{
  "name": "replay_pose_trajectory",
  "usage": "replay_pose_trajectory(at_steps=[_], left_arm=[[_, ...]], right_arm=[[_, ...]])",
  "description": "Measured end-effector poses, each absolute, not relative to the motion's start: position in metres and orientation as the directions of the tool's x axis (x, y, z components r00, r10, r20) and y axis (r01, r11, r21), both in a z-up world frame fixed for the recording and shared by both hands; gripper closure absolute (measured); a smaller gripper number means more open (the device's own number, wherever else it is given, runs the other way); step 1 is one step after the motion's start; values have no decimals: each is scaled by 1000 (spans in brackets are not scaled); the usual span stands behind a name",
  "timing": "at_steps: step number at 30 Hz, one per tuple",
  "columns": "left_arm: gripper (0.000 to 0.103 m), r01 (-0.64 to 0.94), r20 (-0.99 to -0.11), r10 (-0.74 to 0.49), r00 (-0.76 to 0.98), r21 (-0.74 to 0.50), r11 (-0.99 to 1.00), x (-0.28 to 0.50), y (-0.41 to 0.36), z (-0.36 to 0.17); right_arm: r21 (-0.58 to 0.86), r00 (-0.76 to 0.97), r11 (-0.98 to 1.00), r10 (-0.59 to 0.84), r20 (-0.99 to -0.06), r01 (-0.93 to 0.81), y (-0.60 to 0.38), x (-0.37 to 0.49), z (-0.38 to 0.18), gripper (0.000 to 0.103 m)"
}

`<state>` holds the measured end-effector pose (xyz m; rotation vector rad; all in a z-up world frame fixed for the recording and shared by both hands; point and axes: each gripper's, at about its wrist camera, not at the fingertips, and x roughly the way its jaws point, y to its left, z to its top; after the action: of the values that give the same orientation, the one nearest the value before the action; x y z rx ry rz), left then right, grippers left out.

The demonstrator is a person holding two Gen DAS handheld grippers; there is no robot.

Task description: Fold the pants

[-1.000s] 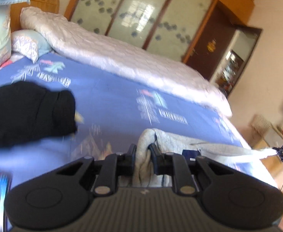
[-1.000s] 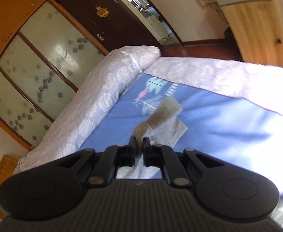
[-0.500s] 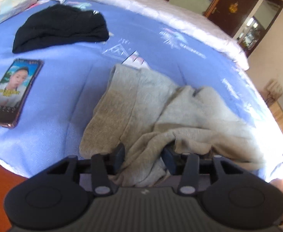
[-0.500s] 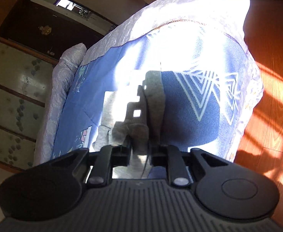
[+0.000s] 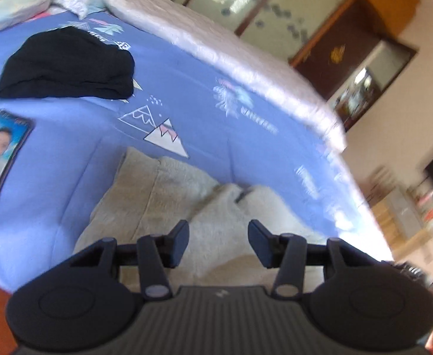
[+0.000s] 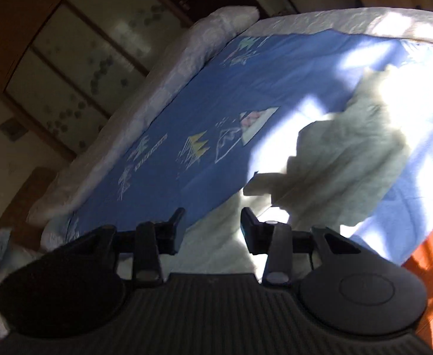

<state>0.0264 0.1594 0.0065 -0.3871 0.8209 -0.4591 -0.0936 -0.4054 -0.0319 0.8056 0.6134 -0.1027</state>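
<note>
Left wrist view: a phone (image 5: 0,159) lies screen-up on the blue bedcover (image 5: 216,136) at 9 o'clock. A black garment (image 5: 68,65) lies bundled at 10 o'clock, well apart from the phone. The grey pants (image 5: 186,195) lie crumpled on the bedcover from centre toward 6 o'clock, near the bed's front edge. The left tool (image 5: 217,242) hovers over the pants with its jaws moderately wide; the jaws have just been opening, and no cloth is pinched between them, though the fabric lies directly beneath. A white quilt (image 5: 231,50) runs along the far side of the bed from 11 to 2 o'clock, in front of a wardrobe (image 5: 260,3) with patterned panels.

Right wrist view: the right tool (image 6: 212,227) has its jaws moderately wide and has just been opening them; nothing is gripped. The pants (image 6: 349,159) spread from 6 o'clock up toward 2 o'clock, partly in bright sunlight and partly in shadow. Wooden floor (image 6: 429,254) shows at 4 o'clock.
</note>
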Motion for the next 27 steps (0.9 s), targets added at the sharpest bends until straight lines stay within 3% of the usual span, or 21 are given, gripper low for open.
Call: replay_pose_trajectory(at_steps=[4, 5, 9, 11, 12, 13, 14, 15, 17, 20, 23, 25, 27], left_arm=[[57, 127, -686, -370, 627, -378, 917, 67, 158, -15], [56, 89, -687, -344, 640, -378, 922, 75, 166, -17], [14, 6, -713, -323, 622, -409, 913, 105, 189, -27], [8, 71, -717, -409, 565, -451, 890, 121, 183, -38], [16, 106, -727, -445, 522, -463, 880, 129, 176, -46], [56, 133, -745, -454, 488, -450, 883, 135, 167, -54], [75, 158, -773, -441, 456, -418, 895, 141, 158, -61], [77, 163, -785, -438, 438, -410, 897, 148, 155, -65], [91, 128, -740, -453, 497, -455, 882, 156, 166, -53], [93, 58, -645, -388, 658, -471, 880, 166, 200, -23], [90, 24, -733, -333, 593, -397, 918, 182, 199, -44], [75, 12, -790, -271, 550, -317, 948, 182, 190, -61], [69, -21, -773, -282, 569, -356, 934, 169, 196, -57]], right_arm=[[583, 681, 737, 233, -694, 343, -373, -61, -77, 59], [603, 707, 719, 224, -671, 345, -375, -66, -83, 63], [685, 745, 624, 235, -624, 377, -385, -78, -87, 64], [703, 756, 598, 232, -612, 385, -385, -81, -91, 64], [711, 759, 583, 231, -609, 393, -385, -84, -89, 64], [716, 760, 572, 230, -608, 400, -385, -85, -89, 64], [720, 759, 561, 229, -609, 409, -386, -85, -87, 64], [720, 757, 555, 228, -612, 416, -386, -86, -86, 64], [709, 748, 557, 218, -627, 432, -384, -84, -83, 64], [677, 743, 589, 183, -643, 440, -378, -80, -81, 63], [660, 749, 612, 160, -643, 436, -371, -75, -85, 63], [651, 742, 619, 159, -652, 439, -371, -72, -82, 63], [638, 738, 629, 146, -659, 445, -370, -73, -74, 63]])
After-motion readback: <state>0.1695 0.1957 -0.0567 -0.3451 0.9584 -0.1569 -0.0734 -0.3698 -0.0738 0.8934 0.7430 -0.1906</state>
